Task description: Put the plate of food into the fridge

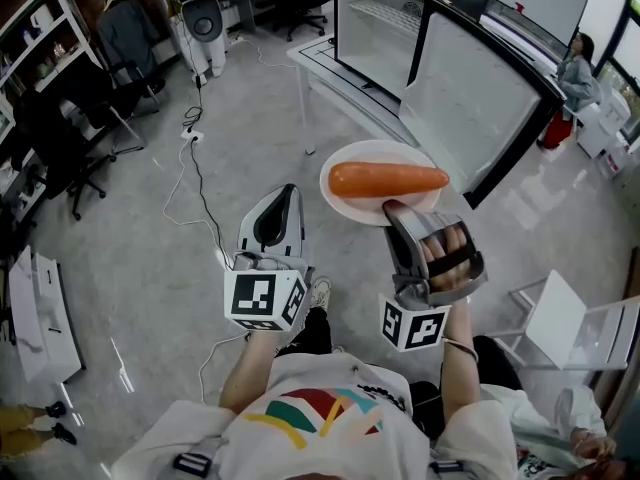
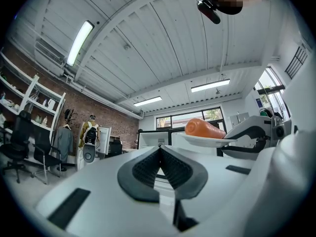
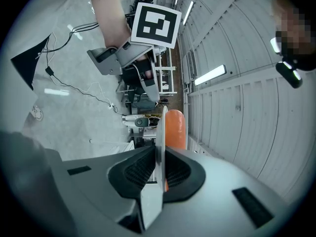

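Firmly, jaws of the right gripper (image 3: 159, 167) pinch the plate (image 1: 380, 152) rim.

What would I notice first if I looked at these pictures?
A long orange carrot lies on a round white plate, right in the middle of the head view. The right gripper pinches the plate's near rim, while the left gripper beside it is shut and holds nothing. Just beyond stands the white fridge, with its black-edged door swung open.
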